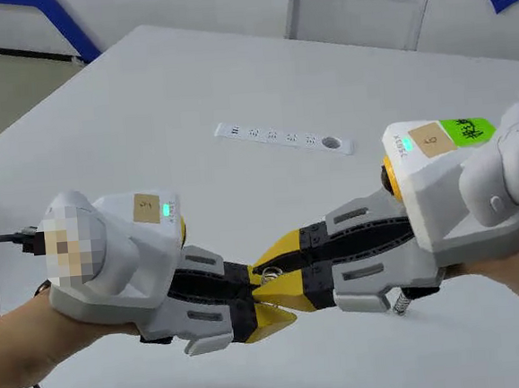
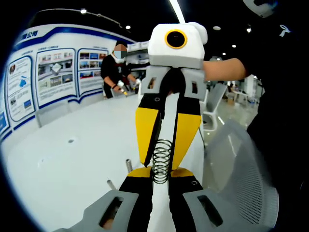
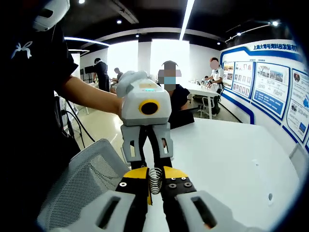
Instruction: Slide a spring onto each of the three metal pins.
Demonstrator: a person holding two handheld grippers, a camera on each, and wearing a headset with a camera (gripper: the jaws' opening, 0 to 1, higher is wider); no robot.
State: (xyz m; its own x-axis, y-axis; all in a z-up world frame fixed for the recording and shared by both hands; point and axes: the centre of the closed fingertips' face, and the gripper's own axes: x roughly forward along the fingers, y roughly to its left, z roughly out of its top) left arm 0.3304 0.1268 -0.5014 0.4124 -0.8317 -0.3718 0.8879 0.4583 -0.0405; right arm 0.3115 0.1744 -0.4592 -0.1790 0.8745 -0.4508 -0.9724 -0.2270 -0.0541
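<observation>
Above the white table (image 1: 146,122), the two grippers meet tip to tip with a spring (image 2: 162,157) between them. The right gripper (image 3: 154,178) is clamped narrow on the coil. The left gripper (image 2: 161,176) is also narrow at the spring's other end, but I can't tell if it grips the spring or a pin inside it. Two metal pins (image 2: 129,165) stand below on the table, and another spring (image 1: 400,302) shows under the right gripper. To do this well, keep both axes in line, grip lightly so the coil isn't crushed, and push straight.

Bright, even light falls from ceiling strip lights (image 2: 175,8) above the jaws; soft shadows under them on the worktop (image 1: 145,104); fisheye edges bend.
</observation>
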